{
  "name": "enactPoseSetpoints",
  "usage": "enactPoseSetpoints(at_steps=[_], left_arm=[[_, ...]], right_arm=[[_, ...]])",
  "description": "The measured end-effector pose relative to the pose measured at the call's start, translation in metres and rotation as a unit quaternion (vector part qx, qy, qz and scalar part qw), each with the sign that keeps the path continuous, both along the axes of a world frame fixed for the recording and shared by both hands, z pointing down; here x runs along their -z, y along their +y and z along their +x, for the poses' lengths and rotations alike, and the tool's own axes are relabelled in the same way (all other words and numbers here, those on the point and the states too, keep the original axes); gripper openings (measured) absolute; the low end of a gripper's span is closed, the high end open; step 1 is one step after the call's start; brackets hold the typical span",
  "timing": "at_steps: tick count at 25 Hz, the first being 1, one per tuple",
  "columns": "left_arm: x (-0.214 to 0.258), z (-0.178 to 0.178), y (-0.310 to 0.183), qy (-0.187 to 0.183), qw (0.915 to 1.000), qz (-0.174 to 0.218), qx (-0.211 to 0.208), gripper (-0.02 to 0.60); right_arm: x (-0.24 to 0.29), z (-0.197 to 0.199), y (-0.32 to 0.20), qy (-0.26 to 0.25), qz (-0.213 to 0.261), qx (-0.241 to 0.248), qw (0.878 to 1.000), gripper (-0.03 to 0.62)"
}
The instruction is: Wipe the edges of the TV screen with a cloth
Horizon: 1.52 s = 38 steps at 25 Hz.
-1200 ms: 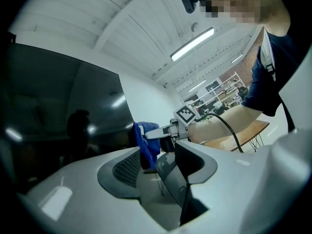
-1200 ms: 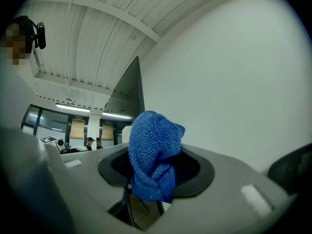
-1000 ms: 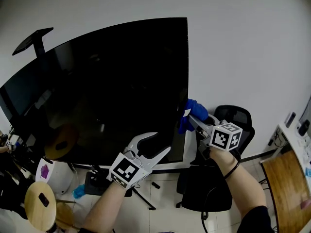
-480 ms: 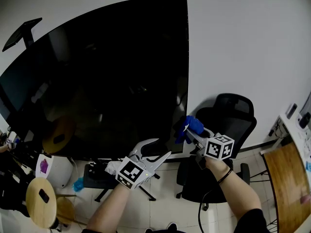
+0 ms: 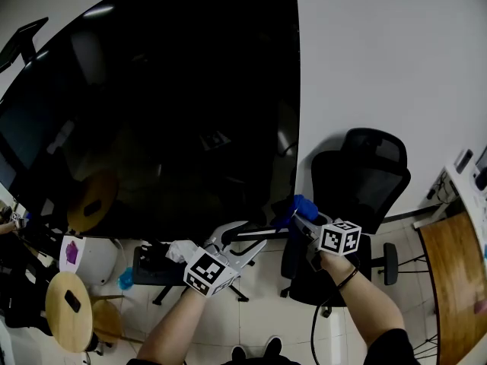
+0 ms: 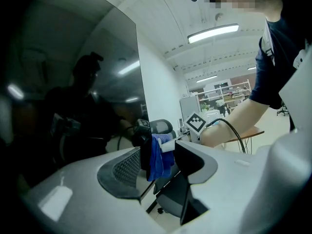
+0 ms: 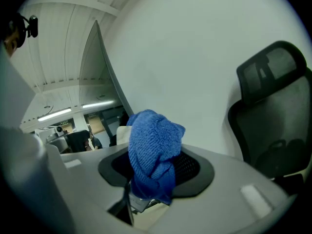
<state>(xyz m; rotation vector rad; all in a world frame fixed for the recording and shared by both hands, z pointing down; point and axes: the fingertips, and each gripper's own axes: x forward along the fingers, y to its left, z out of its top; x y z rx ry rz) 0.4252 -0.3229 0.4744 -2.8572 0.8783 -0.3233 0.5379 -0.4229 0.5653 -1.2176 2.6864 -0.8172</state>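
The right tool (image 5: 295, 217) is clamped on a bunched blue cloth (image 5: 301, 206), which fills the gap between its jaws in the right gripper view. In the head view the cloth sits just right of centre in the lower half of the frame, at the lower right corner of the dark TV screen (image 5: 167, 105). The left tool (image 5: 247, 236) hangs below the screen's bottom edge, left of the cloth, with its jaws moderately apart and gripping nothing. A black office chair (image 5: 358, 181) stands against the white wall to the right of the screen.
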Motion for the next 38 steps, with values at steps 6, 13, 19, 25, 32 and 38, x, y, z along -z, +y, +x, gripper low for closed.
enactPoseSetpoints(at_steps=[6,13,19,25,32,38], left_arm=[[-0.030,-0.008,-0.002,-0.002,0.9995,-0.031,0.006,0.209],[-0.048,-0.013,-0.002,-0.003,0.9987,-0.049,0.012,0.210],[-0.056,-0.020,0.001,-0.005,0.9982,-0.055,0.024,0.209],[-0.068,-0.026,0.004,-0.006,0.9971,-0.067,0.036,0.209],[-0.078,-0.028,0.001,-0.004,0.9958,-0.079,0.047,0.209],[-0.082,-0.035,0.002,-0.005,0.9953,-0.081,0.052,0.209]], right_arm=[[-0.048,-0.004,0.005,0.001,-0.041,-0.003,0.999,0.196],[-0.101,-0.011,0.017,0.010,-0.091,-0.003,0.996,0.196],[-0.140,-0.002,0.030,0.021,-0.135,-0.014,0.990,0.196],[-0.163,-0.008,0.032,0.034,-0.159,-0.013,0.987,0.196],[-0.147,-0.033,0.019,-0.016,-0.156,-0.001,0.988,0.196],[-0.142,-0.045,0.015,-0.025,-0.148,0.002,0.989,0.196]])
